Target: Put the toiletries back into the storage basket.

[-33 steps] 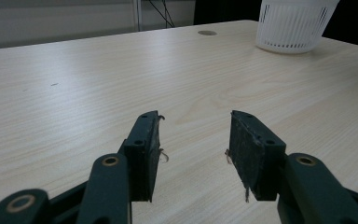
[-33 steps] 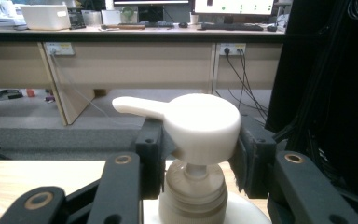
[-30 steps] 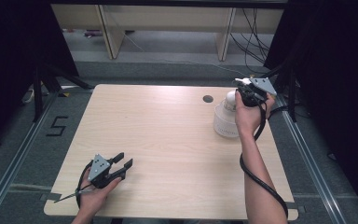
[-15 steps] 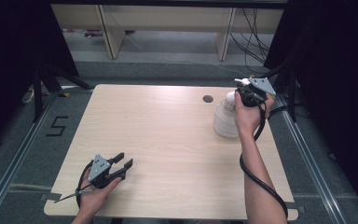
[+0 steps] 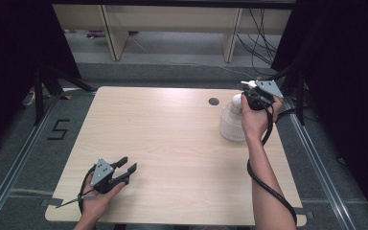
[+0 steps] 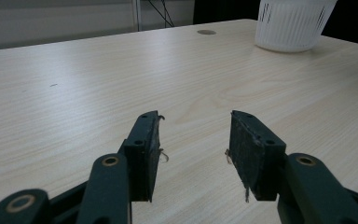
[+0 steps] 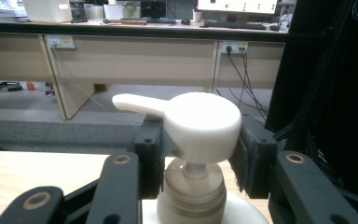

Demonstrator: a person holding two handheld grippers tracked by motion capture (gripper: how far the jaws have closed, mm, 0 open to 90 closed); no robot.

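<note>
Your left gripper rests near the front left corner of the pale wooden table, jaws apart with nothing between them. Toward the back right corner stands the white plastic pump bottle, and your right gripper has its jaws clamped on either side of the white round pump head. The grip on the pump looks made; next seems a straight push down, keeping the bottle from tipping.

- The pump bottle stands on the table at right of the frame.
- The left gripper sits lower left, well apart from it.
</note>
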